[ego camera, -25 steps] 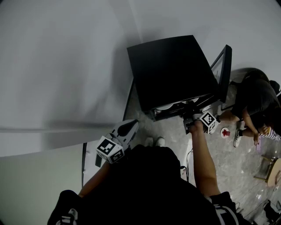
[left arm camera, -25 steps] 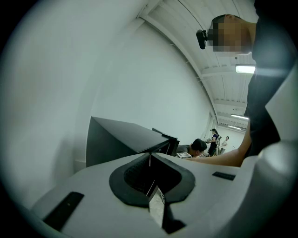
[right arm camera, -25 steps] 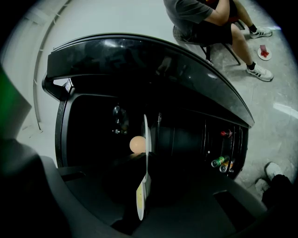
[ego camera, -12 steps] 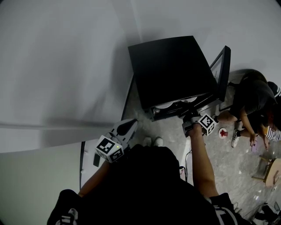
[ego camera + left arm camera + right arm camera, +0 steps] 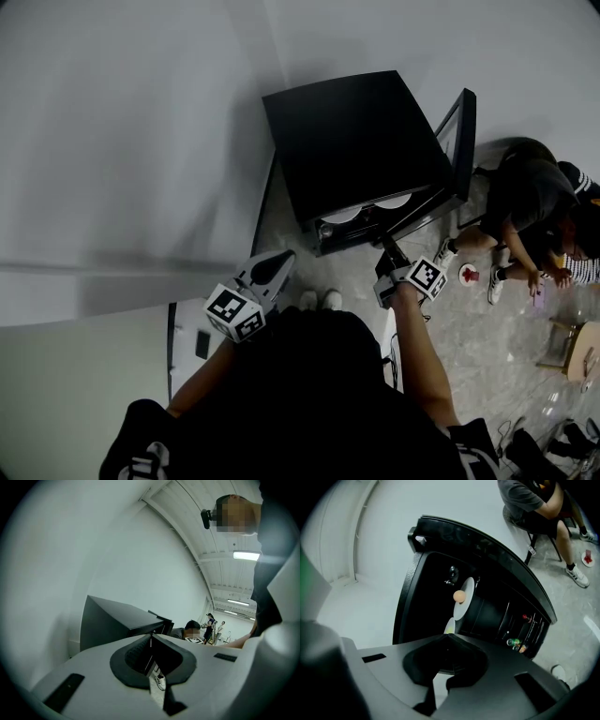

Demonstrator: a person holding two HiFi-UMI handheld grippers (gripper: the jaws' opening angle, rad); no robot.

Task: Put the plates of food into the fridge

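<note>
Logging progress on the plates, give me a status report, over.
Right gripper just closed, empty, facing the open fridge. Left gripper shut, empty. Two plates inside it. Door open, nothing blocking.

This is a large, bare indoor hall, more a lab or test space than a home. It has plain white walls [image 5: 141,141], a high ribbed ceiling [image 5: 211,531] with strip lights [image 5: 246,555], and a pale stone floor [image 5: 487,328]. A small black fridge [image 5: 352,141] stands alone, with people [image 5: 525,202] seated nearby.
</note>
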